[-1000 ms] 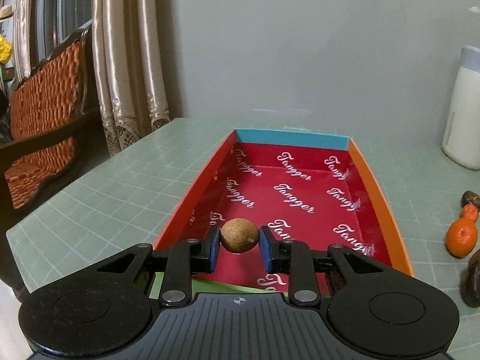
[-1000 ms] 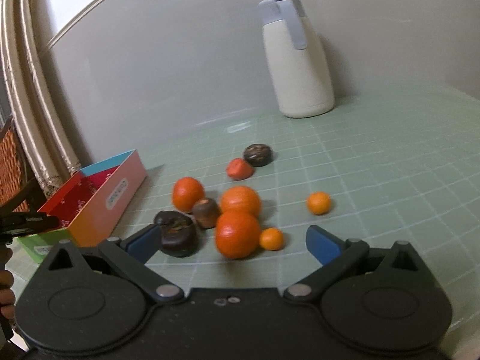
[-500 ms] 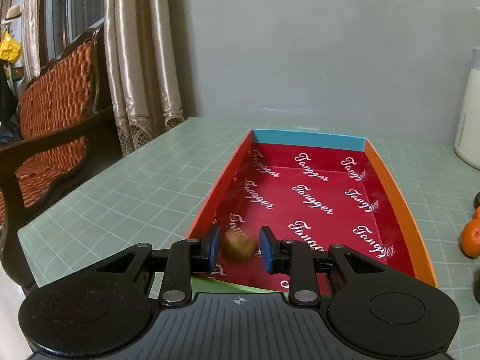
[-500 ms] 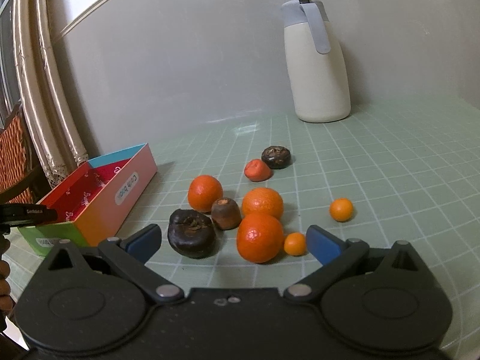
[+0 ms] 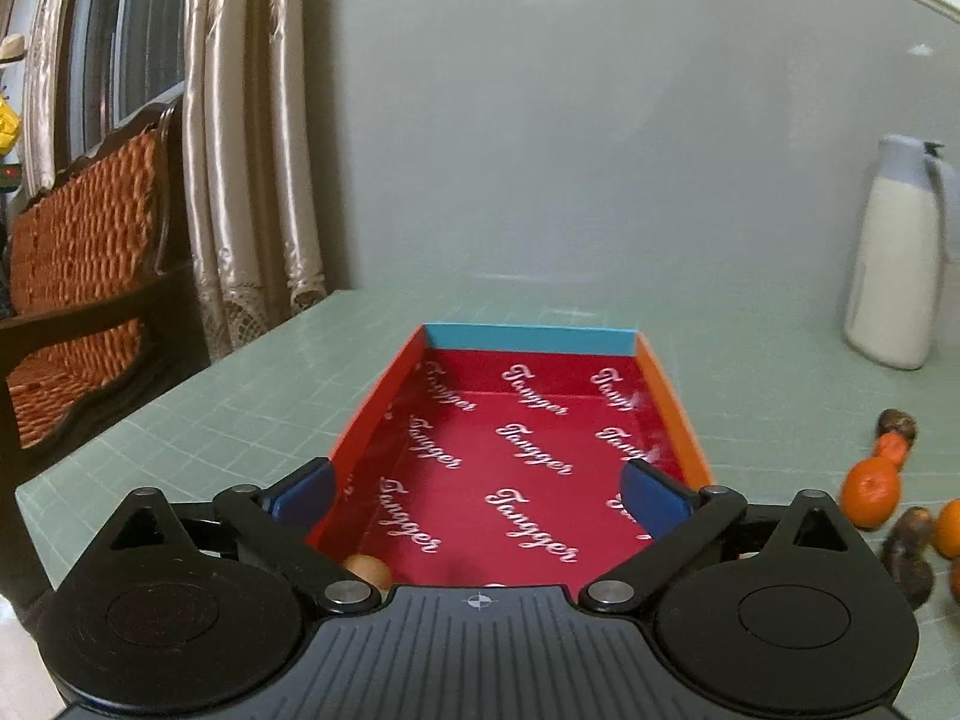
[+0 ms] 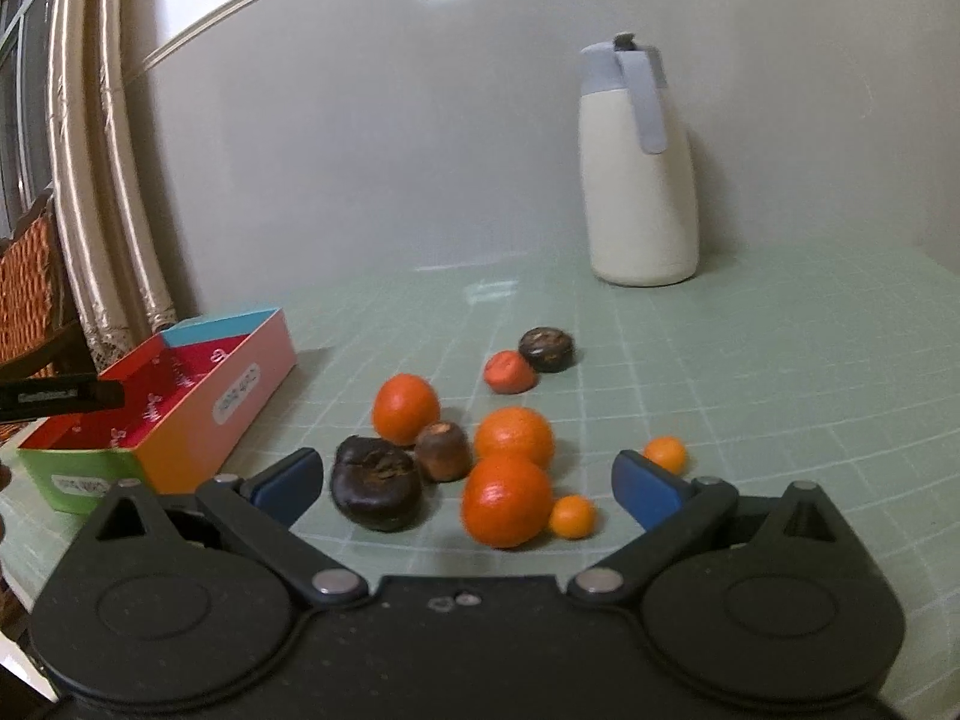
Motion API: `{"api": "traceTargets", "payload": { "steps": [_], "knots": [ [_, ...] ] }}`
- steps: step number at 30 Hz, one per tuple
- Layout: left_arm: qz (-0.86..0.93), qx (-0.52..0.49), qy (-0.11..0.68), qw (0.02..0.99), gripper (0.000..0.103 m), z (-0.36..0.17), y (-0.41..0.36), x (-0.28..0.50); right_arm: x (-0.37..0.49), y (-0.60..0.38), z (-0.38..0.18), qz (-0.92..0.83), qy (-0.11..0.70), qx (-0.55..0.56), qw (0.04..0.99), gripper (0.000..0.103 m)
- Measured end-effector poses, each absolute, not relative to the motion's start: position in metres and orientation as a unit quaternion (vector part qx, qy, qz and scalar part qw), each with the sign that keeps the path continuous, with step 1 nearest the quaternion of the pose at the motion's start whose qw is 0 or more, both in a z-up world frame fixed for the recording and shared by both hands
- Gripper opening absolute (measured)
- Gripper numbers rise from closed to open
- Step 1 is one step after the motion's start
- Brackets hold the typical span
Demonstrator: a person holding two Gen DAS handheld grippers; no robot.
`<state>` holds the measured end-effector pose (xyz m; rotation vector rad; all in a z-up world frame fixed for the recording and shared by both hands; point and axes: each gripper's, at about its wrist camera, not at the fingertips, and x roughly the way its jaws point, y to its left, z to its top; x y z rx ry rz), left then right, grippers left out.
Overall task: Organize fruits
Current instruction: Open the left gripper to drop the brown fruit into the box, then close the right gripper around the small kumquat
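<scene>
My left gripper (image 5: 477, 495) hangs over the near end of the red-lined box (image 5: 672, 420), its jaws opening wide with nothing between them. A small brown fruit (image 5: 367, 570) lies on the box floor at the near left, half hidden behind the gripper body. My right gripper (image 6: 465, 483) stands open above the loose fruit: a large orange (image 6: 507, 501), a dark wrinkled fruit (image 6: 377, 489), a brown fruit (image 6: 443, 450), two more oranges (image 6: 405, 408) and two tiny ones (image 6: 573, 516). The box (image 6: 198, 414) sits to the left of this heap.
A cream jug (image 6: 639, 180) with a grey lid stands at the back by the wall. A red fruit (image 6: 509, 371) and a dark round one (image 6: 545, 349) lie behind the heap. A wicker bench (image 5: 72, 282) and curtains stand off the table's left edge.
The left gripper let go of the small brown fruit, which dropped into the box, and its jaws spread wide as it drew back and rose. The right gripper barely moved.
</scene>
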<state>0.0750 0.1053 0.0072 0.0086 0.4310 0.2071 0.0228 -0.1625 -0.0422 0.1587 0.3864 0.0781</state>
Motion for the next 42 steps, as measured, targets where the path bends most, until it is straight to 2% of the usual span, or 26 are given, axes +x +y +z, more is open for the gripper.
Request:
{"api": "traceTargets", "payload": {
  "steps": [5, 9, 12, 14, 15, 19, 20, 22, 29, 36, 42],
  "knots": [
    [0.084, 0.002, 0.204, 0.975, 0.1, 0.01, 0.094, 0.058, 0.018, -0.171, -0.04, 0.025, 0.18, 0.064, 0.981, 0.103],
    [0.075, 0.002, 0.203, 0.976, 0.103, 0.009, 0.089, 0.046, 0.015, -0.179, -0.039, 0.011, 0.175, 0.051, 0.983, 0.093],
    [0.071, 0.004, 0.201, 0.977, 0.103, 0.009, 0.088, 0.042, 0.016, -0.188, -0.041, 0.0, 0.187, 0.054, 0.981, 0.079],
    [0.071, 0.004, 0.2, 0.977, 0.103, 0.01, 0.087, 0.04, 0.017, -0.194, -0.042, -0.006, 0.194, 0.061, 0.979, 0.065],
    [0.07, 0.002, 0.201, 0.977, 0.103, 0.01, 0.088, 0.04, 0.017, -0.199, -0.042, -0.012, 0.198, 0.066, 0.978, 0.062],
    [0.073, -0.001, 0.2, 0.977, 0.103, 0.009, 0.088, 0.041, 0.022, -0.213, -0.044, -0.034, 0.212, 0.082, 0.973, 0.031],
    [0.076, -0.001, 0.197, 0.977, 0.103, 0.009, 0.088, 0.039, 0.025, -0.216, -0.044, -0.038, 0.218, 0.083, 0.972, 0.029],
    [0.079, 0.0, 0.192, 0.978, 0.103, 0.01, 0.089, 0.038, 0.031, -0.218, -0.045, -0.046, 0.228, 0.077, 0.969, 0.026],
    [0.089, 0.013, 0.177, 0.98, 0.103, 0.011, 0.09, 0.034, 0.05, -0.22, -0.049, -0.051, 0.245, 0.081, 0.965, 0.026],
    [0.098, 0.015, 0.179, 0.979, 0.103, 0.011, 0.093, 0.035, 0.065, -0.226, -0.05, -0.061, 0.253, 0.095, 0.961, 0.032],
    [0.102, 0.012, 0.18, 0.978, 0.103, 0.01, 0.094, 0.037, 0.071, -0.226, -0.055, -0.053, 0.266, 0.103, 0.957, 0.032]
  ]
}}
